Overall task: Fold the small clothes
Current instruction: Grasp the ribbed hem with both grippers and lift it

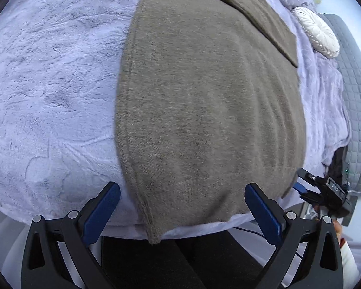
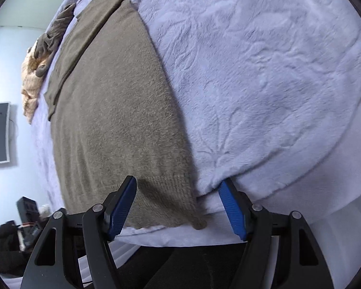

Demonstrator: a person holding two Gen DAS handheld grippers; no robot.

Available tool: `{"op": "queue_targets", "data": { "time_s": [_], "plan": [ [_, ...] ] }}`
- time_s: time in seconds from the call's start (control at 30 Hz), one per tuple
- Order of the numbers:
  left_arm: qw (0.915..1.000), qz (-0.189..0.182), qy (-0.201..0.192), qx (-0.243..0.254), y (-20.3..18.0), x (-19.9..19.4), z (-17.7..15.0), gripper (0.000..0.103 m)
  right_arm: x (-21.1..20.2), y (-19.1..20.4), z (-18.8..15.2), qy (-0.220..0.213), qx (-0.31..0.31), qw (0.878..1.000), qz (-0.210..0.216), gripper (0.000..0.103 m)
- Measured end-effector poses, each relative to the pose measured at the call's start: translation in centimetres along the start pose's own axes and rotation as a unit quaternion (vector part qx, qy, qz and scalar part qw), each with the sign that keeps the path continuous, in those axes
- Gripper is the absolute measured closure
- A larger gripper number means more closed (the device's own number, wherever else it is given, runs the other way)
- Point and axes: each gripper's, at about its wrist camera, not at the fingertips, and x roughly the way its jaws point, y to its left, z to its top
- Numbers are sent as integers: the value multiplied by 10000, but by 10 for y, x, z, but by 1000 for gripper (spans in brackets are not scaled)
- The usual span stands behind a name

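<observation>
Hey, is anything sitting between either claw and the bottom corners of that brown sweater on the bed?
Nothing visible. The left claw and right claw are both open over the brown sweater's near corners, with only the lavender blanket underneath.

The right gripper [image 2: 178,207] hangs open over the near hem corner of a taupe knit garment [image 2: 113,110] spread flat on a pale lilac plush blanket [image 2: 264,72]

A round white cushion [image 1: 317,32] lies on the lilac fleece blanket [image 1: 48,84] beside a grey quilt [image 1: 356,101].
</observation>
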Motion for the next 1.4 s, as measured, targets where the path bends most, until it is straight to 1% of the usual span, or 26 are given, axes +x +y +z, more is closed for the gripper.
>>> {"op": "queue_targets", "data": {
  "time_s": [0.07,0.13,0.23,0.27,0.33,0.37,0.5,0.6,0.63,0.67,0.7,0.73,0.77,0.8,0.83,0.87,0.9,0.93,1.0,1.1,1.2,1.33,1.4],
  "plan": [
    [10000,-68,19,10,-1,-1,-1,0,3,2,0,98,-12,9997,219,29],
    [9999,-44,98,-47,2,3,-2,0,7,6,-3,188,-65,9989,415,29],
    [9997,-89,200,-119,-12,18,2,0,10,11,-5,296,-144,9975,617,29],
    [9995,-192,232,-122,-13,18,2,0,9,13,-5,336,-148,9965,755,29],
    [9981,-514,305,-117,-20,21,1,0,7,13,-5,374,-148,9947,949,29],
    [9979,-559,308,-125,-22,22,1,0,6,12,-4,390,-150,9940,1015,29],
    [9979,-501,326,-239,-26,34,5,0,8,5,2,445,-73,9940,997,29],
    [9973,-554,314,-359,-27,36,9,1,18,-1,2,626,37,9935,955,29],
    [9974,-544,300,-362,-27,35,9,8,21,-3,0,712,49,9928,958,31],
    [9982,-422,266,-347,-24,32,8,14,25,-3,-3,802,35,9921,963,38],
    [9987,-297,264,-306,-22,32,8,29,28,-1,-6,867,-13,9916,964,41],
    [9990,-223,269,-278,-21,31,8,39,28,-1,-9,885,-59,9915,948,56],
    [9989,-256,281,-280,-18,29,9,60,28,0,-11,868,-86,9918,937,78],
    [9983,-391,310,-317,-14,28,10,80,27,1,-11,822,-45,9915,1005,85],
    [9962,-701,339,-387,-10,26,12,92,24,1,-12,762,16,9912,1080,88],
    [9943,-911,337,-437,-7,23,13,92,22,3,-11,730,12,9911,1110,90],
    [9933,-1033,295,-427,-8,19,15,92,20,5,-11,722,-2,9901,1205,91],
    [9927,-1129,255,-351,-10,15,17,92,16,8,-10,720,16,9873,1413,91],
    [9914,-1278,161,-212,-19,5,23,92,7,15,-7,684,7,9840,1645,91],
    [9875,-1560,23,-228,-29,-7,37,92,-6,28,0,623,10,9773,2023,91],
    [9828,-1804,-206,-323,-39,-21,58,92,-17,44,12,547,6,9697,2381,92],
    [9779,-1970,-597,-372,-53,-46,92,92,-31,72,36,403,-27,9584,2827,92],
    [9752,-2019,-839,-336,-62,-58,116,92,-43,87,52,293,-100,9526,3027,92]
  ]
}}
